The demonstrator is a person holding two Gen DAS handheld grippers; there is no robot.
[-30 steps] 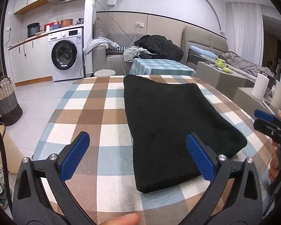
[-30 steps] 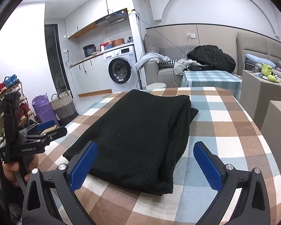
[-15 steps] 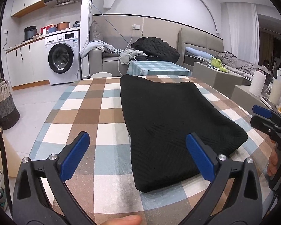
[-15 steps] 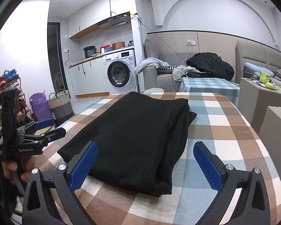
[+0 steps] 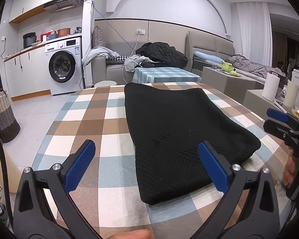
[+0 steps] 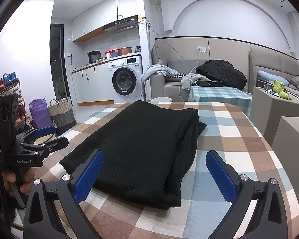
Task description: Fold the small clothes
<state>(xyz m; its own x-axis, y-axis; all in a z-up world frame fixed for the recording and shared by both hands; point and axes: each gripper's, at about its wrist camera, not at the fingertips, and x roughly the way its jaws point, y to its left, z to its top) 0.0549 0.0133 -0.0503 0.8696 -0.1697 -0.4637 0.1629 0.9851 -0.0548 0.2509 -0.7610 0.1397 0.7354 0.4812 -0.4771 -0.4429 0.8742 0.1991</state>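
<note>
A black knit garment lies folded into a long rectangle on the checked tablecloth; it also shows in the right wrist view. My left gripper is open and empty, held above the table's near edge just short of the garment's near end. My right gripper is open and empty, near the garment's near right corner. Each gripper shows in the other's view: the right at the far right, the left at the far left.
A second small table with a checked cloth stands beyond the far edge. A sofa with piled clothes, a washing machine and a woven basket stand further off. Grey boxes stand to the right.
Both grippers have tilted up and drawn back a little, so the garment sits lower in both views. The garment has not moved. Both jaws stay open.
</note>
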